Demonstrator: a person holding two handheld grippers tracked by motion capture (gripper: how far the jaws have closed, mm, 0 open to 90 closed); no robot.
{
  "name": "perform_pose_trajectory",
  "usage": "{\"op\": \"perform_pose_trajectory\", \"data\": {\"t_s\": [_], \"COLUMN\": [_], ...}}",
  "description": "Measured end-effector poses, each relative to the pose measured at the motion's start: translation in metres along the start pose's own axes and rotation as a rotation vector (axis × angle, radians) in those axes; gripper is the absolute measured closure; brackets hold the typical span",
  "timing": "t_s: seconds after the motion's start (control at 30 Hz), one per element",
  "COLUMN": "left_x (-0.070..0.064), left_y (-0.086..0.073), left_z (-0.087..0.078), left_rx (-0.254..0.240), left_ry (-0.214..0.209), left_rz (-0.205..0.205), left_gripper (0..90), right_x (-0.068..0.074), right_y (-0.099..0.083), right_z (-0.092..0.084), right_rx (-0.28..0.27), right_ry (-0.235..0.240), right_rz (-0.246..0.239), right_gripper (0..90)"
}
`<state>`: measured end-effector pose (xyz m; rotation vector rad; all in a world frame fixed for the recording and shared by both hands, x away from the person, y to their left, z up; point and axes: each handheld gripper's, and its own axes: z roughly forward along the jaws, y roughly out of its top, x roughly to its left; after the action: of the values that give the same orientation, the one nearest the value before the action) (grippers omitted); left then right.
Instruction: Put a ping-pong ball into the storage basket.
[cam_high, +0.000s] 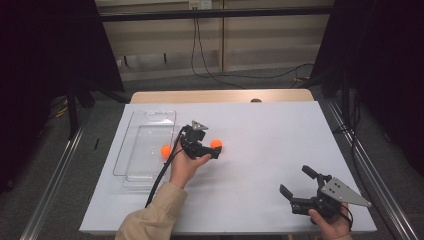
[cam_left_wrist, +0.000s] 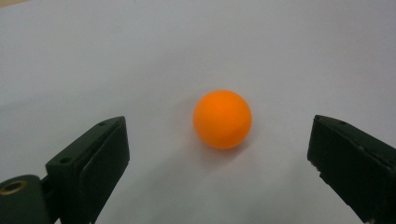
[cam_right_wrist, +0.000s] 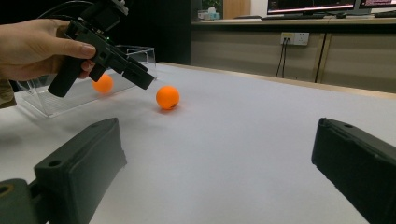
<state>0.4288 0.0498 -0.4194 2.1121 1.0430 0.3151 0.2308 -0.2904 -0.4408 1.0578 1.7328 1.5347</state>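
where matte black tongs (cam_left_wrist: 212, 163) gape: smooth orange ball (cam_left_wrist: 222, 119)

Overhead, close-up and low sidelong views, all sharing the orange ball (cam_high: 216, 144).

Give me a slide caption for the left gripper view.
Open left gripper lined up on an orange ball resting on the white table, not yet touching it.
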Motion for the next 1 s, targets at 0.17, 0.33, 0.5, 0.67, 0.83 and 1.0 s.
{"op": "perform_pose_trajectory", "data": {"t_s": [0.17, 0.33, 0.5, 0.67, 0.83, 1.0], "left_x": [0.000, 0.000, 0.000, 0.000, 0.000, 0.002], "left_y": [0.000, 0.000, 0.000, 0.000, 0.000, -0.001], "left_z": [0.003, 0.005, 0.007, 0.010, 0.013, 0.017], "left_rx": [0.005, 0.001, -0.003, -0.002, -0.004, 0.004], "left_ry": [0.000, 0.000, 0.001, 0.001, 0.001, 0.008], "left_rz": [0.005, 0.008, 0.009, 0.012, 0.018, 0.024], "left_gripper": [5.6, 5.6, 5.6, 5.8, 6.1, 6.1], "right_x": [0.000, 0.000, 0.000, 0.000, 0.000, 0.000], "right_y": [0.000, 0.000, 0.000, 0.000, 0.000, 0.000], "right_z": [0.000, 0.000, 0.000, 0.000, 0.000, 0.000], "right_rx": [-0.001, -0.001, -0.001, -0.001, -0.001, -0.001], "right_ry": [0.000, 0.001, 0.003, 0.003, 0.005, 0.006], "right_rz": [0.000, 0.002, 0.001, 0.002, 0.001, 0.001], "right_gripper": [1.6, 1.6, 1.6, 1.6, 1.6, 1.7]}}
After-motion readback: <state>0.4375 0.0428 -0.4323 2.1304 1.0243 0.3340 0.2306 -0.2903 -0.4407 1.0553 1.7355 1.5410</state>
